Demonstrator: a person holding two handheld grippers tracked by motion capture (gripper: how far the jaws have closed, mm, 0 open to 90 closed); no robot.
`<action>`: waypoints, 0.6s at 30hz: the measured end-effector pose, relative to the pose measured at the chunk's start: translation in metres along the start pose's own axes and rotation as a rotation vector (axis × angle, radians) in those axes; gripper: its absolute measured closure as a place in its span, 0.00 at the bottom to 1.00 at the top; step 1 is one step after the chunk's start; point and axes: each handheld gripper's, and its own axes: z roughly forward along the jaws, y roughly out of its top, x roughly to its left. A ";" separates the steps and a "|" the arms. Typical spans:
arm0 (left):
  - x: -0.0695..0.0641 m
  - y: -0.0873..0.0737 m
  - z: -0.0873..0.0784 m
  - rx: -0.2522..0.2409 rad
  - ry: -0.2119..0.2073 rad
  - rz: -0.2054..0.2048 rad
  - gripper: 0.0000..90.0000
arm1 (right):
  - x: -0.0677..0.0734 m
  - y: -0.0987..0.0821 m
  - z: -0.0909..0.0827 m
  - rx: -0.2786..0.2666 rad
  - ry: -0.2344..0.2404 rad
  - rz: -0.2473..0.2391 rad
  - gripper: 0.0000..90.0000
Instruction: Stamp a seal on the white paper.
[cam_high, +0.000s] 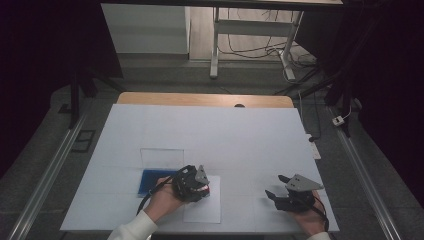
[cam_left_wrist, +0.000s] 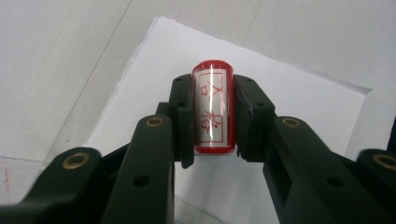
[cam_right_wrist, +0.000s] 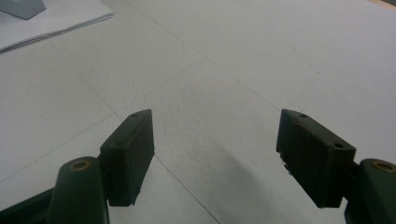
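Note:
My left gripper (cam_high: 199, 186) is shut on a red cylindrical stamp (cam_left_wrist: 212, 107) with a white label printed in red characters. The pads press on its two sides, and it points down at a white paper sheet (cam_left_wrist: 299, 93). In the high view the stamp (cam_high: 204, 190) hangs low over the sheet (cam_high: 205, 209) near the table's front edge; I cannot tell whether it touches. My right gripper (cam_high: 275, 187) hovers to the right, open. In its own view the right gripper (cam_right_wrist: 215, 135) has nothing between its jaws, just the white table cover below.
A blue ink pad (cam_high: 150, 181) with its clear lid (cam_high: 161, 159) raised lies just left of the left hand. The white cover (cam_high: 225, 130) spreads over the wooden table. A desk frame with cables (cam_high: 250, 45) stands beyond the far edge.

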 end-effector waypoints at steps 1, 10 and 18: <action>0.000 0.000 0.000 -0.001 0.000 -0.001 0.79 | 0.000 0.000 0.000 0.000 0.000 0.002 0.30; 0.000 -0.001 0.000 -0.005 0.000 -0.001 0.79 | 0.000 0.000 -0.001 -0.004 -0.003 0.001 0.30; -0.003 -0.001 0.001 -0.016 0.015 0.002 0.79 | 0.001 0.001 -0.001 -0.003 -0.001 -0.009 0.30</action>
